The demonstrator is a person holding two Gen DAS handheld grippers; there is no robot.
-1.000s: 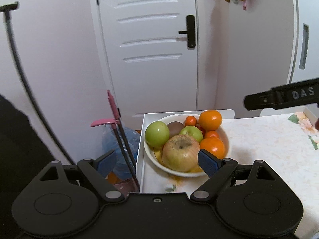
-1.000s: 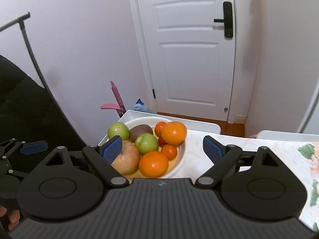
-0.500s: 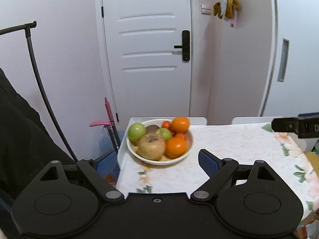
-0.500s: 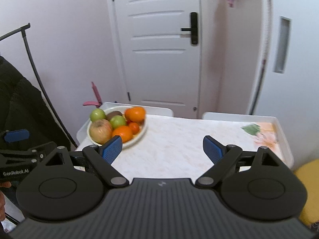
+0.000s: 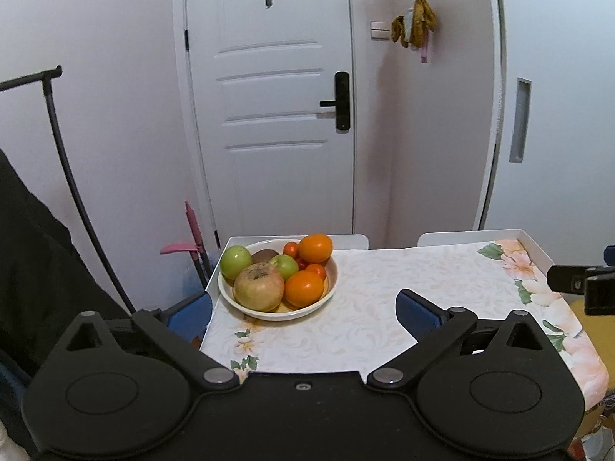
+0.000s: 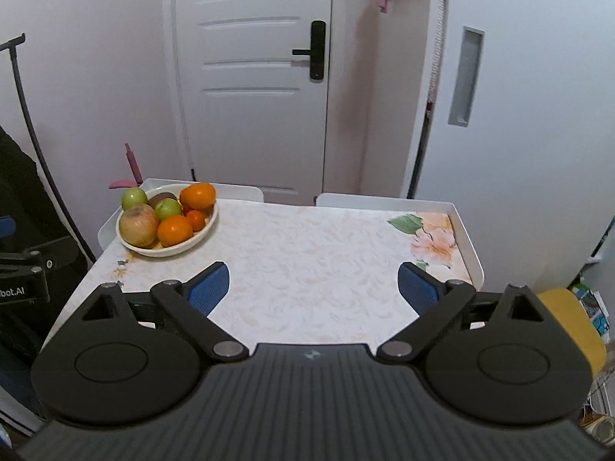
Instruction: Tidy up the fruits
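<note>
A cream bowl [image 5: 326, 297] [image 6: 200, 236] stands at the table's far left corner, heaped with fruit: a big yellowish apple [image 5: 259, 286] [image 6: 138, 224], two green apples [image 5: 235, 261], oranges [image 5: 315, 247] [image 6: 198, 196], small red-orange fruits and a kiwi [image 5: 264, 255]. My left gripper [image 5: 303, 313] is open and empty, held back from the bowl over the near left edge. My right gripper [image 6: 313, 288] is open and empty over the middle of the table, to the right of the bowl.
The table [image 6: 307, 253] has a floral cloth and a raised white rim. A white door [image 5: 269, 115] is behind it. A pink-handled tool [image 5: 192, 230] leans at the left. A dark garment on a rack [image 5: 38, 249] is at the left, a yellow seat [image 6: 572, 322] at the right.
Both grippers have drawn back and up from the bowl, so it looks smaller and farther. The right gripper has also shifted to the right. Both stayed open.
</note>
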